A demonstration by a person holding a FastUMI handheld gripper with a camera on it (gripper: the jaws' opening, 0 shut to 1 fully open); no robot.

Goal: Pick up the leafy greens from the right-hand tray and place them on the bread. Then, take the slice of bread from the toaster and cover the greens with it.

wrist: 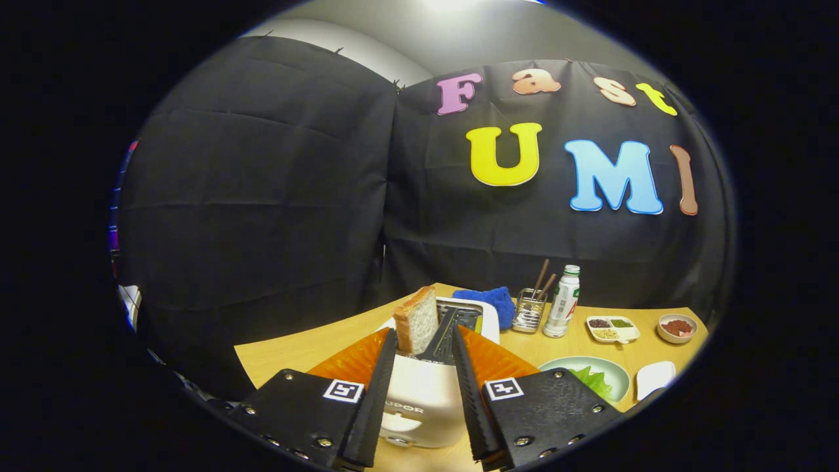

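gripper (423, 341) fingers stand wide apart, pressing on nothing, with one white toaster (426, 400) between them on the wooden table (295, 354). one slice of bread (417, 321) stands upright in the toaster's left slot, just ahead of the left finger's tip and apart from it; the right slot looks empty. to the right of the right finger sits one pale green plate (606, 370) with leafy greens (593, 381) lying on it. beside it is one small white dish (655, 378). beyond the toaster lie one blue cloth (488, 300), one wire holder (529, 311) with two sticks in it, one white bottle (564, 303), one divided tray (613, 328) with three fillings, and one small bowl (677, 327) of reddish stuff.
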